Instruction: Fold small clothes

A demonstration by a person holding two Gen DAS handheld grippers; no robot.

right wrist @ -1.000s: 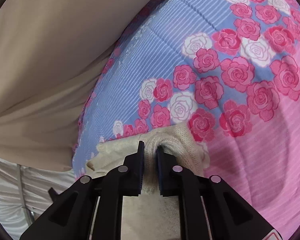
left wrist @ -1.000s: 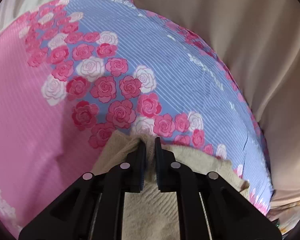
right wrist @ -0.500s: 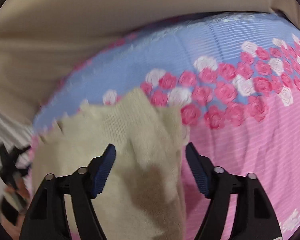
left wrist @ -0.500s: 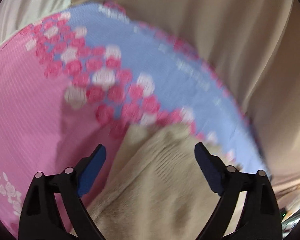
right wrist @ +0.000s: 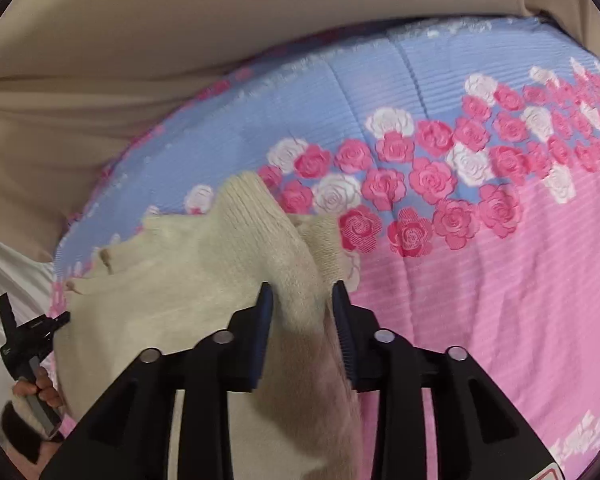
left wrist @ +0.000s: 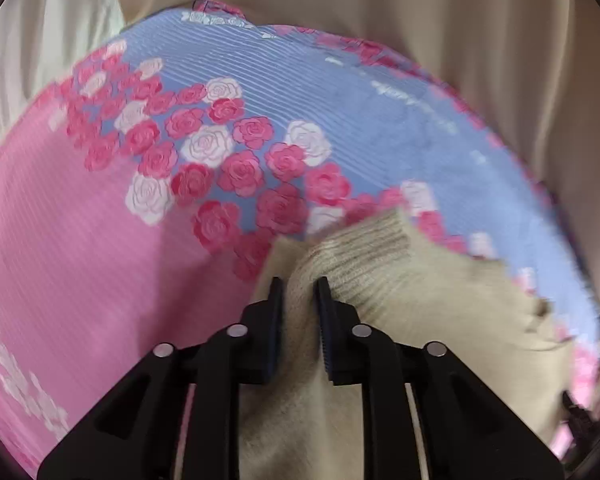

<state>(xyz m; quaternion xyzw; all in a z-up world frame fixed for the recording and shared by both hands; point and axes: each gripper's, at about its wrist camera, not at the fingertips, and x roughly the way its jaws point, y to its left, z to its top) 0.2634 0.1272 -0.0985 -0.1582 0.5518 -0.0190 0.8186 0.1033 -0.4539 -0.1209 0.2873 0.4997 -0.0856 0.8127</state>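
Note:
A cream knit garment (left wrist: 412, 292) lies on a pink and blue rose-print blanket (left wrist: 100, 248). My left gripper (left wrist: 299, 285) is shut on a ribbed fold of the garment at its left edge. In the right wrist view the same garment (right wrist: 188, 264) spreads to the left, and my right gripper (right wrist: 302, 290) is closed on a raised ridge of it, with the knit filling the gap between the fingers. The other gripper and the hand holding it (right wrist: 28, 352) show at the far left of the right wrist view.
The blanket (right wrist: 480, 280) covers a bed. Beige fabric (left wrist: 480, 40) hangs behind it, and white cloth (left wrist: 48, 48) lies at the far left. The blanket edge runs near the garment's far side.
Both grippers were shut on the garment, then opened wide above it half a second ago, and now have closed again on new folds of the knit.

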